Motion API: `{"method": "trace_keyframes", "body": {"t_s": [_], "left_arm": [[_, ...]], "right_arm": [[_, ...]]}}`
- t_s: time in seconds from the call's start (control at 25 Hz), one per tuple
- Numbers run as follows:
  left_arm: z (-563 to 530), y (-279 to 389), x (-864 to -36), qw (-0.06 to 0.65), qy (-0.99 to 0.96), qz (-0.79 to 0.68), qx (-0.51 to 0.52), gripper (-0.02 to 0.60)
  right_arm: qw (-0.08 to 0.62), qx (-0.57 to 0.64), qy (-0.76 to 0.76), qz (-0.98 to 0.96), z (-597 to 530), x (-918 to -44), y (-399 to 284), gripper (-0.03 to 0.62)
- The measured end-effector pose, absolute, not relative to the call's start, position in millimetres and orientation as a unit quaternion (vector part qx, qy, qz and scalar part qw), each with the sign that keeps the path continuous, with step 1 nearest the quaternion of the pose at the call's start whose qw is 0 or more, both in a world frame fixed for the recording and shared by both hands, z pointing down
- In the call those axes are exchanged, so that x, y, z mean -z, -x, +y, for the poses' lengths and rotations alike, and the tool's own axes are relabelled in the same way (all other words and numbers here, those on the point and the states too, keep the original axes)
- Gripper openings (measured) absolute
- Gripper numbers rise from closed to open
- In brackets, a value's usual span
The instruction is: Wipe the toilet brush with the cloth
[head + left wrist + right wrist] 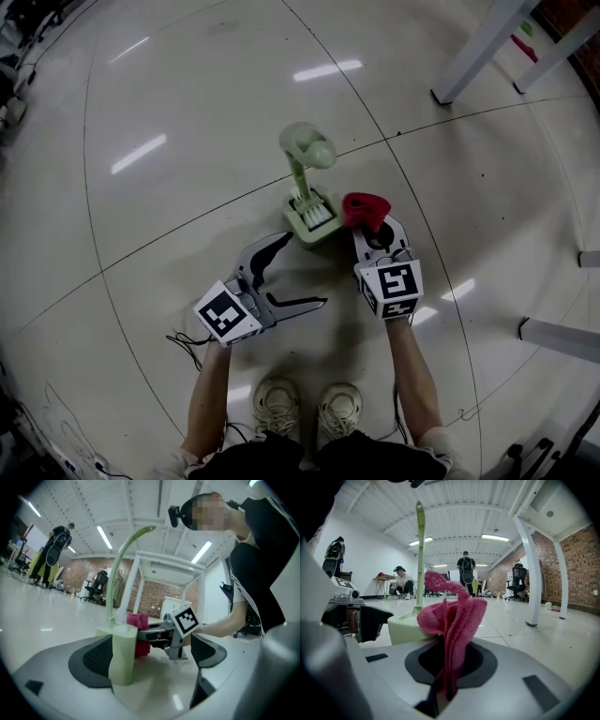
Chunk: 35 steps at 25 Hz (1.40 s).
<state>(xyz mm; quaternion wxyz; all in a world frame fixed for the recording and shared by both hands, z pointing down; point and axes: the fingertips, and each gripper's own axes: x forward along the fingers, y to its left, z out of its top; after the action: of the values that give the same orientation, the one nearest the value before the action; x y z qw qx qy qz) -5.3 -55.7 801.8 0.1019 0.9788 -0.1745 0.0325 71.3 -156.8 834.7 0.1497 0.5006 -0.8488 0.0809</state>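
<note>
While the right tool point(371, 231) clamps the cloth point(366, 208), the left tool point(304, 271) gapes wide. Toilet brush point(308, 151) stands just ahead

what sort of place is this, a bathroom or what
Probably an open lab or workshop hall, not a bathroom: wide glossy floor, brick wall, office chair and strip lights overhead.
</note>
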Motion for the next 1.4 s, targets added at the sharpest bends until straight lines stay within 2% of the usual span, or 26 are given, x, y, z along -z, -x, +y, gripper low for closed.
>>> {"method": "trace_keyframes", "body": {"t_s": [0.24, 0.44, 0.84, 1.12, 1.4], "left_arm": [[-110.7, 30.0, -809.1, 0.068, -0.975, -0.201, -0.07, 0.497], [-121.6, 13.2, -821.8, 0.091, -0.98, -0.152, -0.091, 0.497], [-75.9, 6.1, -824.4, 0.112, -0.977, -0.16, -0.085, 0.497], [-54.9, -2.1, -816.8, 0.142, -0.97, -0.192, -0.037, 0.497], [-57.7, -1.4, -819.3, 0.136, -0.971, -0.189, -0.05, 0.497]], "right_arm": [[0.109, -0.121, -0.507, -0.846, -133.5, -832.4, -72.5, 0.031], [0.08, -0.167, -0.504, -0.844, -107.8, -832.0, -61.5, 0.031], [0.115, -0.109, -0.482, -0.862, -156.2, -836.0, -53.8, 0.031], [0.133, -0.085, -0.454, -0.877, -179.3, -839.4, -41.2, 0.031], [0.108, -0.109, -0.426, -0.892, -160.3, -836.5, -41.1, 0.031]]}}
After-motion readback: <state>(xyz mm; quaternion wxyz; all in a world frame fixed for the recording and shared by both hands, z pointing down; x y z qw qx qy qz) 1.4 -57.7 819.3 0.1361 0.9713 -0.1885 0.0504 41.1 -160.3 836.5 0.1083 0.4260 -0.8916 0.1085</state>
